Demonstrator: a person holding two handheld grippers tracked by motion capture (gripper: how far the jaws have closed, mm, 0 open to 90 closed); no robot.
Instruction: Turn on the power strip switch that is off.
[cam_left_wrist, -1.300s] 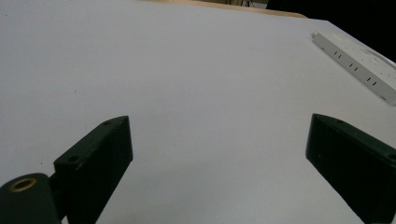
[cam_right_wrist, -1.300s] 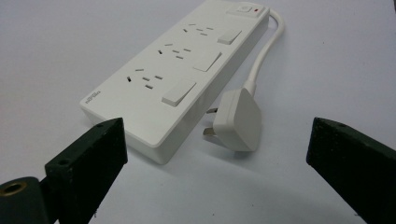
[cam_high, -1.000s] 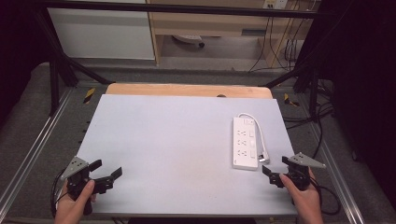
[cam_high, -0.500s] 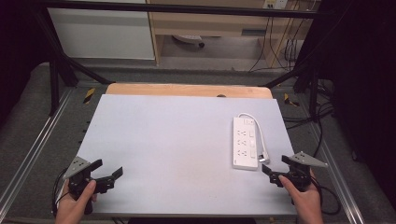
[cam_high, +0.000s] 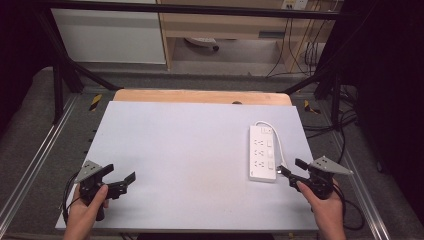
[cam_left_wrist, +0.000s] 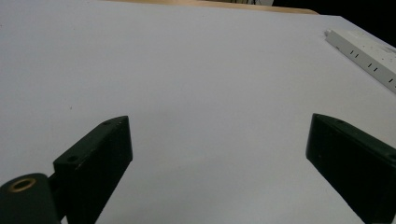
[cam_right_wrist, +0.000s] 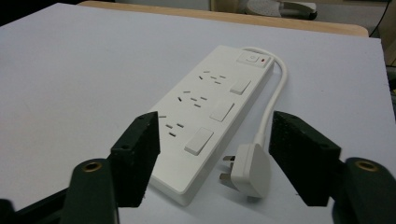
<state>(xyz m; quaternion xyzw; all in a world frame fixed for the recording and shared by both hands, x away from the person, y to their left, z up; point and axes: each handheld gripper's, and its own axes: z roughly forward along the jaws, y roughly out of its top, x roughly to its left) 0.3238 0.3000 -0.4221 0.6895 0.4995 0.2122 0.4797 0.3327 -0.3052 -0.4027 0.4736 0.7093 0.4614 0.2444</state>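
A white power strip (cam_high: 262, 152) with three sockets lies flat on the right side of the white table top (cam_high: 190, 145). Its white cable (cam_high: 278, 142) runs along its right side. In the right gripper view the strip (cam_right_wrist: 205, 102) lies just ahead of the jaws, and the cable (cam_right_wrist: 275, 98) ends in a white plug (cam_right_wrist: 247, 170) lying on the table between them. My right gripper (cam_high: 290, 166) (cam_right_wrist: 215, 140) stands open at the strip's near end, holding nothing. At the near left my left gripper (cam_high: 120, 173) (cam_left_wrist: 219, 140) is open wide over bare table, with the strip (cam_left_wrist: 364, 56) far off.
A wooden strip (cam_high: 200, 96) borders the table's far edge. Metal rails (cam_high: 45, 145) run along both sides. Behind the table are a shelf unit and hanging cables (cam_high: 300, 45). Dark floor surrounds the table.
The left gripper has edged slightly forward. The right gripper and the power strip stay where they were.
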